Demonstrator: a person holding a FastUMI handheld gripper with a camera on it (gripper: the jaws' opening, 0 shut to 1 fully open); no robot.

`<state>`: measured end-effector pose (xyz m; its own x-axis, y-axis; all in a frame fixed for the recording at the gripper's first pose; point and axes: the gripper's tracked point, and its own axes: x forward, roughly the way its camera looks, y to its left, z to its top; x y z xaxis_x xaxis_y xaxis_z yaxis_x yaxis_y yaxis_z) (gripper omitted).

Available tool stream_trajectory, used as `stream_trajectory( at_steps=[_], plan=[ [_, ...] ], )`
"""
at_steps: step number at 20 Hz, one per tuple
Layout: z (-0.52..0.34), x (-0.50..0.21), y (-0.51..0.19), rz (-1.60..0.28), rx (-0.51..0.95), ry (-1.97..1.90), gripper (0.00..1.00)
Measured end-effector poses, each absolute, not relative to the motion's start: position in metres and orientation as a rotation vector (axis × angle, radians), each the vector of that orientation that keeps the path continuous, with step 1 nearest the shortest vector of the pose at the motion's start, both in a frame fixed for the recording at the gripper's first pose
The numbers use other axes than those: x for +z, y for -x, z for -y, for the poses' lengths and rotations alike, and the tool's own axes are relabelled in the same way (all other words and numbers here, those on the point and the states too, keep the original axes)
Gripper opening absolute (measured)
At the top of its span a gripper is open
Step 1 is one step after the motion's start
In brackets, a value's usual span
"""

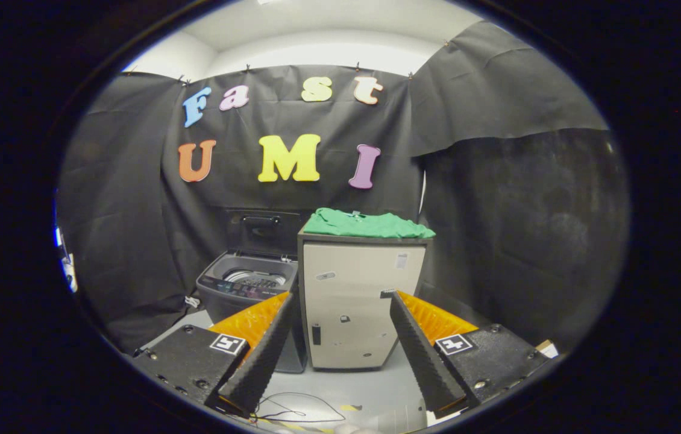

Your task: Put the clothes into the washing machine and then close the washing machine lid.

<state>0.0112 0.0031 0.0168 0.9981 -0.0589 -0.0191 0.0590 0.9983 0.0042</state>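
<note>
gripper view, booth interior. the claw is spread wide, its two fingers apart with nothing between them, held well back from the furniture. beyond the fingers, in the gap between them, stands a pale cabinet on the grey floor. the folded green clothes lie flat on the cabinet's dark top, well apart from the claw. just beside the cabinet, on its left, sits the washing machine, a dark top-loading unit; its lid is raised upright against the black cloth wall, and the drum opening shows. a thin black cable lies looped on the floor near the fingertips.
</note>
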Motion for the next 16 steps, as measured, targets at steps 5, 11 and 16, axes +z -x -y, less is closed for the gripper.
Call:
stream_trajectory(
  at_steps=[5,11,16],
  plan=[
    [0.010,0.045,-0.021,-0.038,-0.095,-0.034,0.99],
    [0.046,0.113,-0.067,-0.028,-0.143,-0.083,0.99],
    [0.072,0.179,-0.136,0.011,-0.138,-0.089,0.99]
  ],
)
